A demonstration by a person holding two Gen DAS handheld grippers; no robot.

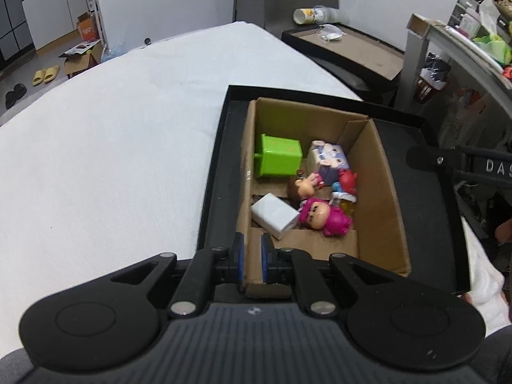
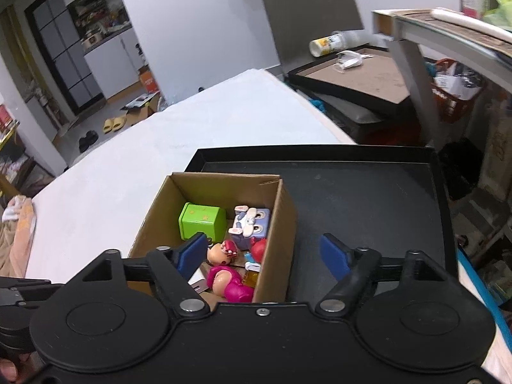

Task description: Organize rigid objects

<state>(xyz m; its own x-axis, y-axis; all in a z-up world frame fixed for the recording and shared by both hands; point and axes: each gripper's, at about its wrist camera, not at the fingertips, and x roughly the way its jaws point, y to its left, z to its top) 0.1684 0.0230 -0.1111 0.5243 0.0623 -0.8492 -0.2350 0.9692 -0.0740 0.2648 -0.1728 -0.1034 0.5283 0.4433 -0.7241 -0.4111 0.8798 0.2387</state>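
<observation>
A brown cardboard box point(image 1: 380, 172) stands in a black tray point(image 1: 425, 211) on a white table. Inside lie a green toy bin point(image 1: 279, 156), a purple rabbit block point(image 1: 329, 160), a white block point(image 1: 275, 216), a pink-haired figure point(image 1: 323, 217), a brown-haired doll point(image 1: 302, 187) and a red figure point(image 1: 347, 179). My left gripper point(image 1: 252, 257) is shut on the box's near-left wall corner. My right gripper point(image 2: 262, 256) is open and empty above the box's point(image 2: 278, 224) near right side, its left pad over the toys. The green bin point(image 2: 201, 220) and pink figure point(image 2: 228, 283) show there too.
The white table point(image 1: 112, 147) spreads left and beyond the tray point(image 2: 368, 204). A second tray point(image 2: 361, 76) with a tipped cup stands behind, beside a cluttered shelf point(image 2: 448, 28). The right gripper's body point(image 1: 460, 163) shows at the left wrist view's right edge.
</observation>
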